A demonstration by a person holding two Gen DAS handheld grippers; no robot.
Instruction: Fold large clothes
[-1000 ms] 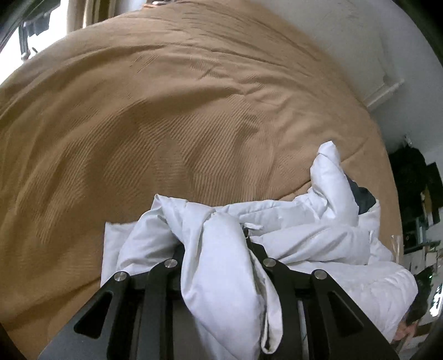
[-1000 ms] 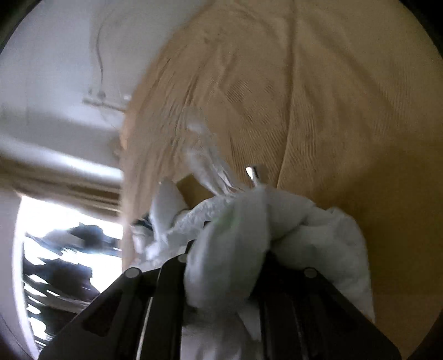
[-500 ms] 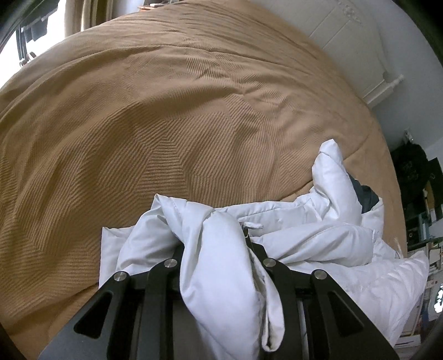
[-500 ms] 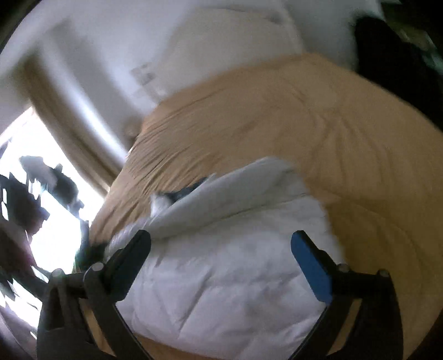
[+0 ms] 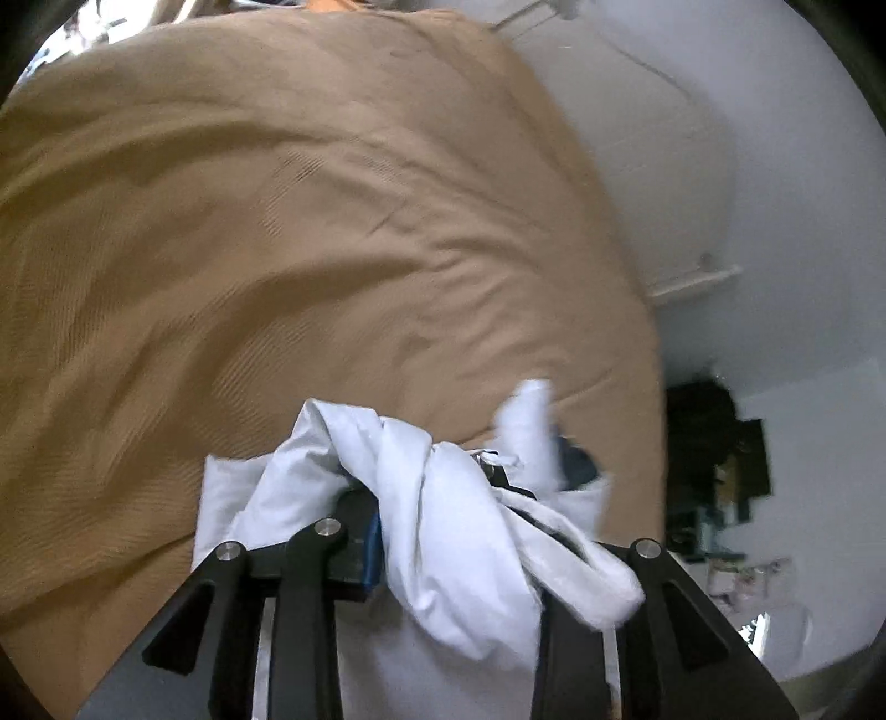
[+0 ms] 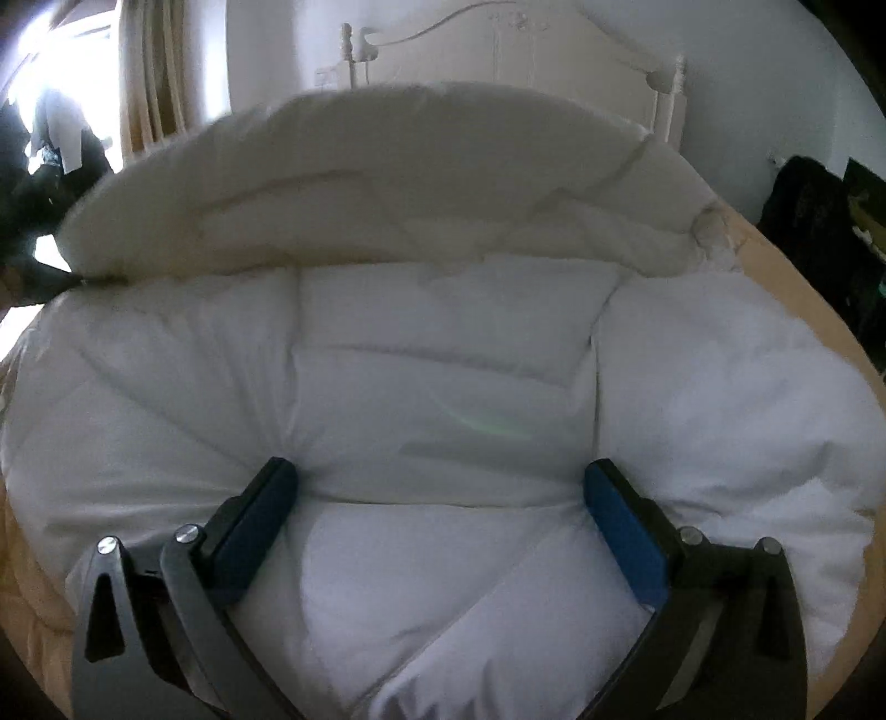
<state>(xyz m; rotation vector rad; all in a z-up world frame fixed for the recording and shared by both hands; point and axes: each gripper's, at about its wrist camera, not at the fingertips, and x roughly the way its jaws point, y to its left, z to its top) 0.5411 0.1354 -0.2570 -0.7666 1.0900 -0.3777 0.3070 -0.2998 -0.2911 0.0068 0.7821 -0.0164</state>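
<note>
A white puffy quilted garment (image 6: 443, 360) lies on a tan bedspread (image 5: 277, 249). In the right wrist view it fills the frame, with a thick folded-over edge (image 6: 387, 177) across the far side. My right gripper (image 6: 440, 482) is open, its blue pads (image 6: 620, 526) resting on the quilted fabric with nothing between them. In the left wrist view my left gripper (image 5: 426, 498) is shut on a bunched fold of the white garment (image 5: 443, 526), lifted above the bedspread.
A white headboard (image 6: 498, 50) and wall stand behind the bed. Curtains and a bright window (image 6: 138, 83) are at the left. Dark clutter (image 5: 714, 454) sits past the bed's right edge.
My right gripper let go of the garment, opened wide and now rests over the spread quilted fabric. My left gripper kept its hold and swung, so the view shifted and blurred.
</note>
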